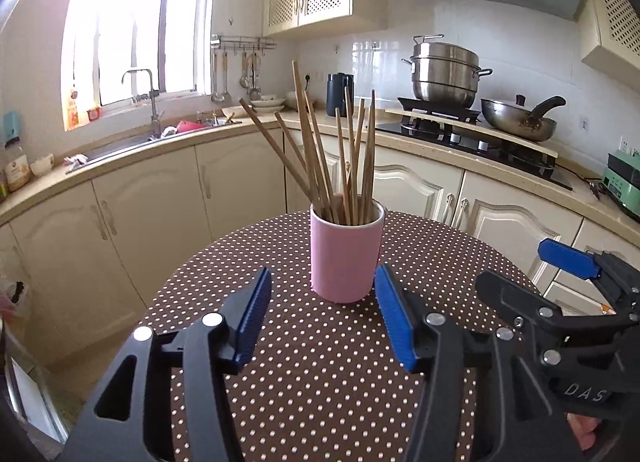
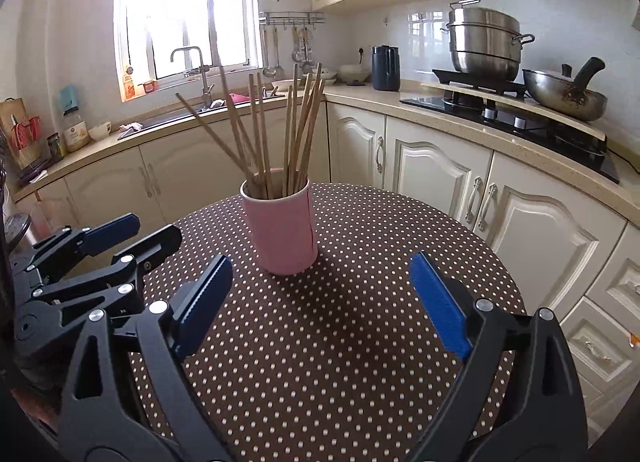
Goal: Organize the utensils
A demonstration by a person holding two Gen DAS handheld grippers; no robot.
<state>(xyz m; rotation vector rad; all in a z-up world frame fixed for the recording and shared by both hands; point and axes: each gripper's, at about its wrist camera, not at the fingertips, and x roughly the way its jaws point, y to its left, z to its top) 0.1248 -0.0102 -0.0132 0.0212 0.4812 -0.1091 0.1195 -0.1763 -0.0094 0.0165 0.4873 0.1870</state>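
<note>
A pink cup (image 1: 344, 258) stands upright on a round table with a brown polka-dot cloth (image 1: 320, 382). Several wooden chopsticks (image 1: 320, 149) stand fanned out inside it. My left gripper (image 1: 324, 270) is open just in front of the cup, its blue pads apart from the cup's sides and holding nothing. In the right wrist view the cup (image 2: 280, 229) with its chopsticks (image 2: 296, 125) sits a little ahead and left of centre. My right gripper (image 2: 320, 262) is wide open and empty over the cloth (image 2: 340, 342). Each gripper shows beside the other: the right gripper (image 1: 516, 262) and the left gripper (image 2: 156, 226).
Cream kitchen cabinets (image 2: 440, 181) curve around behind the table. On the counter are a sink with a tap (image 1: 148, 101), a dark kettle (image 1: 340, 95), a steel steamer pot (image 1: 444, 73) and a wok (image 1: 520, 121) on the hob.
</note>
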